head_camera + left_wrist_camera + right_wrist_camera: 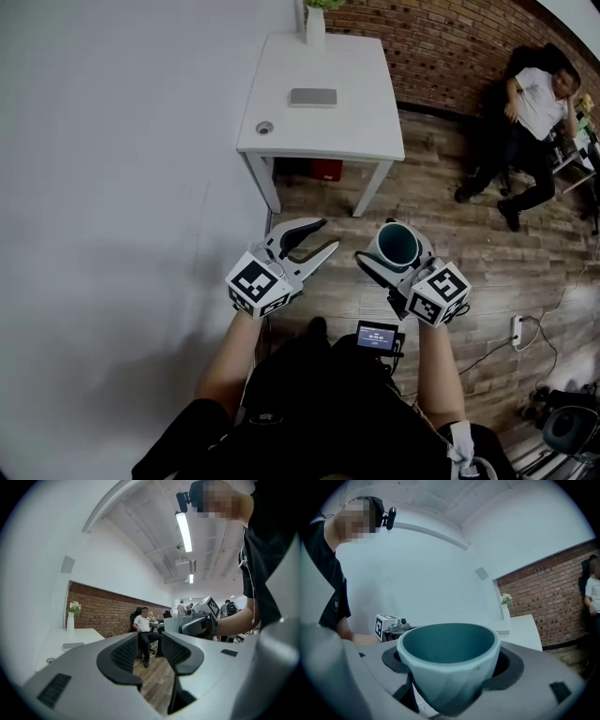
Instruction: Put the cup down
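1. head view: wooden floor (469,253) runs beside a plain white wall, and a white table (323,131) stands at 12 o'clock from the person. a vase (315,26) sits at the table's far edge and a flat grey slab (313,97) near its middle. the cup (398,242) is in the air over the floor, well apart from the table, mouth up. the right gripper (389,258) clamps it from both sides, likely to keep it level while it is carried. the left gripper (328,234), at 9 o'clock of the cup, has its jaws spread and holds nothing. a seated person (534,103) is at 2 o'clock.

2. left gripper view: the left gripper (151,641) looks out level, with only floor and the seated person (144,630) showing between its parted jaws. the table (79,637) lies at 9 o'clock and the right gripper (199,623) at 3 o'clock. this gripper seems kept free and out of the way.

3. right gripper view: the teal cup (450,681) fills the right gripper (452,663), its faceted wall pressed by both wide-set pads and its mouth up and empty. the table (525,630) is at 2 o'clock. i judge it the likely place to set the cup down, and it has not been reached.
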